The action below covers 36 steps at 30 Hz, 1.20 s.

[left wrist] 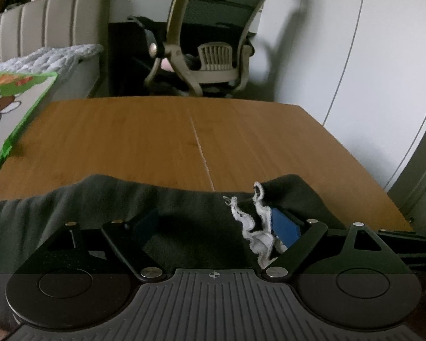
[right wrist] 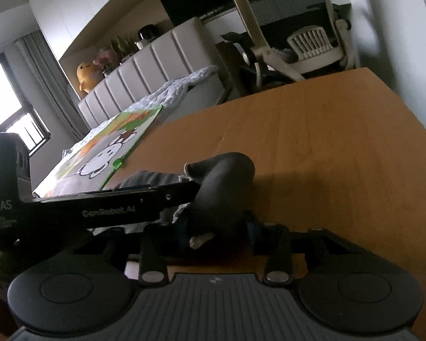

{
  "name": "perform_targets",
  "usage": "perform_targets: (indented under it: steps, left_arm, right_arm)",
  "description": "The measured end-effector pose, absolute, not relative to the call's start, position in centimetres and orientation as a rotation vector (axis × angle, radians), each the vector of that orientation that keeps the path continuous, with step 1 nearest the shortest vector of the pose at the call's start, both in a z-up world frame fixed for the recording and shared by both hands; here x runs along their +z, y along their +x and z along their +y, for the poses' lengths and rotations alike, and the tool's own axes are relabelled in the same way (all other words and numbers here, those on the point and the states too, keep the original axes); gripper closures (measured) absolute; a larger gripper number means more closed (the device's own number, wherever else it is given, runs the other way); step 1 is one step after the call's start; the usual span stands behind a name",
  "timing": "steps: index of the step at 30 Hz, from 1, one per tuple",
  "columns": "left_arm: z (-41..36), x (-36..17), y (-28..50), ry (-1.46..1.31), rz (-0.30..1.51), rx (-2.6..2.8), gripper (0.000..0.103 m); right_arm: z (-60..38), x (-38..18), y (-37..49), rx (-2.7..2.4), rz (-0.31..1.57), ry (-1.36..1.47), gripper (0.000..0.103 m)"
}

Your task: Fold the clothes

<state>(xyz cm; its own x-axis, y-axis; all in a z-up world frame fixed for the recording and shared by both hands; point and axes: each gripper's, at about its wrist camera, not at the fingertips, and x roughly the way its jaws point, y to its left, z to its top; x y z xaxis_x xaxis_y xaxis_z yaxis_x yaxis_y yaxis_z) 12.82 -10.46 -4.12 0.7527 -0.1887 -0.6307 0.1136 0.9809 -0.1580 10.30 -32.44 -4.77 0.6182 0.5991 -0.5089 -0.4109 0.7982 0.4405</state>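
Note:
A dark grey garment with a white frayed edge lies over the near part of the wooden table. In the left wrist view my left gripper is wide open, with the cloth draped between and over its blue-padded fingers. In the right wrist view my right gripper is shut on a bunched fold of the dark garment. The left gripper's body crosses just in front, beside that fold.
A green-bordered cartoon picture board lies at the table's left edge, also in the right wrist view. An office chair stands beyond the far edge. A bed with a padded headboard is to the left. A white wall is to the right.

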Motion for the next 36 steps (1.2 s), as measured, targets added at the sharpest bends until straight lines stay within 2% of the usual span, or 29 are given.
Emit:
perform_targets:
  steps: [4, 11, 14, 16, 17, 18, 22, 24, 25, 32, 34, 35, 36]
  left_arm:
    - [-9.7, -3.3, 12.5, -0.150, 0.697, -0.155, 0.011]
    - [-10.5, -2.0, 12.5, -0.187, 0.689, -0.189, 0.014]
    - [-11.4, -1.0, 12.7, -0.164, 0.670, -0.206, 0.021]
    - [-12.1, -0.8, 13.2, -0.141, 0.671, -0.213, 0.037]
    - [-12.5, -1.0, 13.4, -0.126, 0.676, -0.214, 0.040]
    - [-12.9, -1.2, 13.7, -0.109, 0.681, -0.210, 0.043]
    - [-13.5, -2.8, 14.6, -0.056, 0.719, -0.171, 0.043]
    - [-13.0, -3.7, 15.0, -0.066, 0.743, -0.160, 0.044]
    - [-12.9, -3.9, 15.1, -0.068, 0.746, -0.157, 0.045]
    - [-12.6, -4.1, 14.9, -0.074, 0.737, -0.166, 0.042]
    - [-12.6, -4.1, 14.8, -0.074, 0.737, -0.167, 0.042]
    - [-12.6, -4.1, 14.8, -0.074, 0.737, -0.167, 0.042]
    - [-12.6, -4.0, 14.7, -0.076, 0.737, -0.168, 0.042]
  right_arm:
    - [-33.1, -2.9, 8.9, 0.544, 0.612, 0.137, 0.070]
    - [-27.7, -3.1, 7.0, 0.423, 0.477, -0.372, 0.069]
    - [-24.7, -4.0, 5.6, 0.406, 0.399, -0.572, 0.069]
    - [-23.7, -4.2, 5.2, 0.405, 0.373, -0.629, 0.069]
    - [-23.5, -4.2, 5.1, 0.406, 0.369, -0.636, 0.068]
    - [-23.4, -4.1, 5.1, 0.410, 0.370, -0.630, 0.068]
    - [-25.5, -2.9, 5.7, 0.467, 0.412, -0.468, 0.063]
    - [-27.3, -2.1, 6.3, 0.486, 0.450, -0.324, 0.050]
    - [-28.0, -1.9, 6.7, 0.482, 0.468, -0.255, 0.048]
    - [-30.7, -2.9, 9.7, 0.443, 0.563, 0.066, 0.048]
    - [-31.1, -3.4, 10.2, 0.426, 0.571, 0.085, 0.054]
    - [-31.2, -3.6, 10.3, 0.419, 0.575, 0.083, 0.065]
    - [-31.4, -3.7, 10.3, 0.412, 0.578, 0.075, 0.070]
